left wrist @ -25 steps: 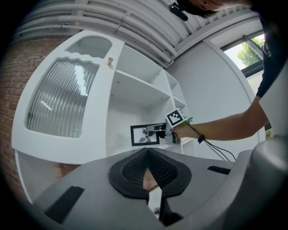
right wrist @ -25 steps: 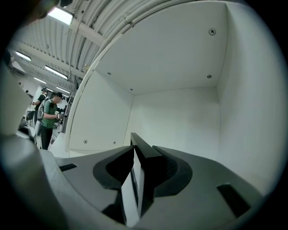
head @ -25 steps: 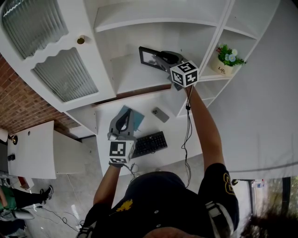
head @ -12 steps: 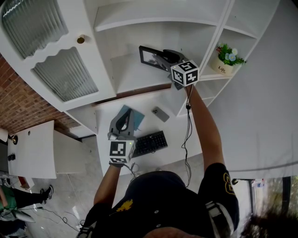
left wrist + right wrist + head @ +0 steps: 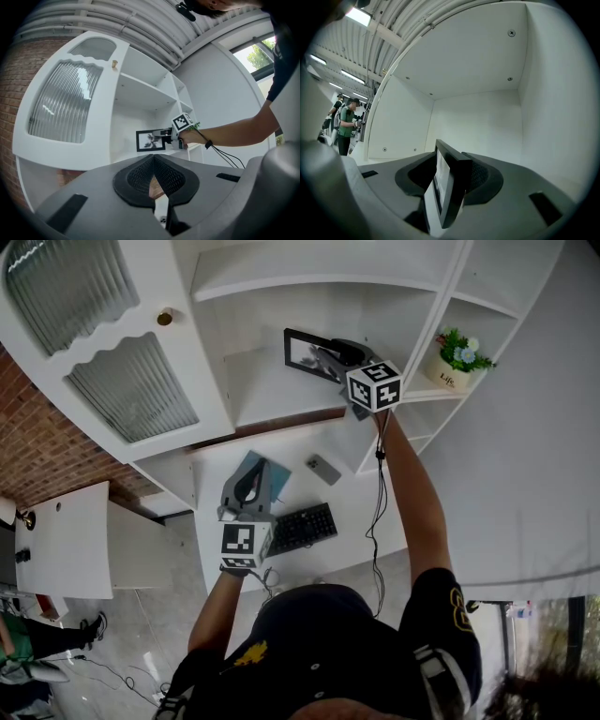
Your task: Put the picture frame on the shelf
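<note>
Your R gripper (image 5: 326, 356) jaws just spread, picture frame (image 5: 302, 350) standing btwn them on the shelf (image 5: 267, 395), upper centre; L gripper (image 5: 249, 480) pressed shut, empty; back out crooked and 1 jaw tips it.

The little white flower pot (image 5: 447, 379) on the side shelf (image 5: 424, 398) had dark letters on it. They looked like "Life", but they were tiny and hard to be sure of. The person's dark sleeve (image 5: 439, 601) had a yellow mark like a number, too bent to read.
</note>
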`<state>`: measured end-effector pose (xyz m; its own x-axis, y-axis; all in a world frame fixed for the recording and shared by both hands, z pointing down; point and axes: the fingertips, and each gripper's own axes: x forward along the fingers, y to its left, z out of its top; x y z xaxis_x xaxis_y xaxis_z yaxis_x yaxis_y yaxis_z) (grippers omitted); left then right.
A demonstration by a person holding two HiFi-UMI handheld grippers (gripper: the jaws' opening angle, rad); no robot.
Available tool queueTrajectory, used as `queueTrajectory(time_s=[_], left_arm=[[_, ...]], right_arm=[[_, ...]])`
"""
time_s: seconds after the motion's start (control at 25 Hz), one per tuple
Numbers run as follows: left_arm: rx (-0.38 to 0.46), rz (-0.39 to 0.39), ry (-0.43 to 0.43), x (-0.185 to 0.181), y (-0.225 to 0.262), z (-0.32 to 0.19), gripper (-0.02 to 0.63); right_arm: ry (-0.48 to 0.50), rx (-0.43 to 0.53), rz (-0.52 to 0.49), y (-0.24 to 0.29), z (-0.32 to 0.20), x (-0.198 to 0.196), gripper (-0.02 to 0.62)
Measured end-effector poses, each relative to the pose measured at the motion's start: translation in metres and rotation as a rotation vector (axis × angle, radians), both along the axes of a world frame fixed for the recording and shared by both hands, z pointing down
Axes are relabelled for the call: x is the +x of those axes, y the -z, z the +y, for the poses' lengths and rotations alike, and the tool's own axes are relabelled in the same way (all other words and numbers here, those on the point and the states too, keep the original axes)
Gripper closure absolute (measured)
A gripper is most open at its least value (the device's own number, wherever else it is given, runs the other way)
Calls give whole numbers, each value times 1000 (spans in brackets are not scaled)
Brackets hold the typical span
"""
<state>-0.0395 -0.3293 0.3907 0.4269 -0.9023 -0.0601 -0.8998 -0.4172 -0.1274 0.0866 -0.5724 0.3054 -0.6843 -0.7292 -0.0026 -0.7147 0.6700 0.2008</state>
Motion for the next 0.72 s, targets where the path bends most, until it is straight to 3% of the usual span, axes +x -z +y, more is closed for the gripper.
queueTrajectory(time_s=[0.72], left_arm=[[-2,-1,-16,6,0,3,588]], right_arm=[[-14,11,7,7,1,8,440]])
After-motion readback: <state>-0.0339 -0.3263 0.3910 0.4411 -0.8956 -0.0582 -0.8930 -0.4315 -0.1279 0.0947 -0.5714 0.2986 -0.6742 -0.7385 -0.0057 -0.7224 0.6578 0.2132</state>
